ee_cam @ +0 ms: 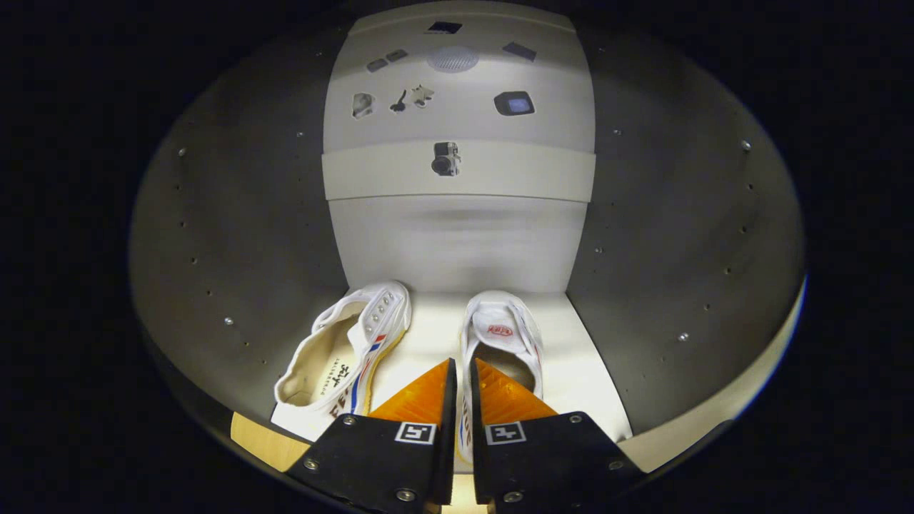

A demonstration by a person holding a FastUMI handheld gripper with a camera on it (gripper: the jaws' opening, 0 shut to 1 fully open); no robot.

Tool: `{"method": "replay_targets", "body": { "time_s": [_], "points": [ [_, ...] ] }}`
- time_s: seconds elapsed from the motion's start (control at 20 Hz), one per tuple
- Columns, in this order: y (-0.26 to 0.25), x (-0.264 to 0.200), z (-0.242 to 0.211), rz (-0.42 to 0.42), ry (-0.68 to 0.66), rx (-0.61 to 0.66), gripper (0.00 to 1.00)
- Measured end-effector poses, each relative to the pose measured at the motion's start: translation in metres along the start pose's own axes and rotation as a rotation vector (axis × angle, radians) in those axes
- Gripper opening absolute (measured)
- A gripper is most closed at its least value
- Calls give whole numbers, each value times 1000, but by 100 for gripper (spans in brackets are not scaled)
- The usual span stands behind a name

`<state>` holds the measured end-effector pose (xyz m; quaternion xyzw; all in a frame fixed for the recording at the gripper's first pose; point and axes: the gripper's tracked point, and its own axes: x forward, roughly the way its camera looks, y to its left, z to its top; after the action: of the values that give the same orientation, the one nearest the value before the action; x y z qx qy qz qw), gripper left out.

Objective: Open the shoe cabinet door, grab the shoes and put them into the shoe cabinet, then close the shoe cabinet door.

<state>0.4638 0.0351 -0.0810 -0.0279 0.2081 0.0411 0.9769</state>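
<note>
Since both shoes are already sitting inside the shoe cabinet (457, 235), it's looking mostly done. The gripper (460, 378), bottom center, is pinching the right shoe (503, 335)'s side wall; the left shoe (350, 357) is lying just beside it. Releasing and closing the door are still waiting.

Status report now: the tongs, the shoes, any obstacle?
Tongs shut on right shoe's side wall. Left shoe tipped on its side beside it. Both inside the cabinet. No obstacle seen.
</note>
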Motion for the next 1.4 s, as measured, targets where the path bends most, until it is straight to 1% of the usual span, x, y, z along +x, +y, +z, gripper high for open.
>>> {"method": "replay_targets", "body": {
  "time_s": [0.05,0.15,0.4,0.65,0.8,0.9,0.95,1.0,1.1,1.25,1.3,1.35,1.4],
  "points": [
    [0,-14,1,-10,-20,-2,12],
    [7,-44,1,6,-59,9,12],
    [9,-118,-7,-21,-113,12,12],
    [14,-198,-26,-41,-161,24,13],
    [15,-255,-41,-49,-194,26,15],
    [18,-290,-49,-43,-222,39,15],
    [19,-310,-52,-42,-237,47,18],
    [20,-327,-55,-43,-254,51,19],
    [21,-357,-59,-60,-282,52,24],
    [22,-393,-72,-54,-296,66,41],
    [21,-403,-74,-58,-303,63,43],
    [18,-413,-77,-66,-311,58,47],
    [16,-422,-80,-74,-309,51,50]
  ]
}}
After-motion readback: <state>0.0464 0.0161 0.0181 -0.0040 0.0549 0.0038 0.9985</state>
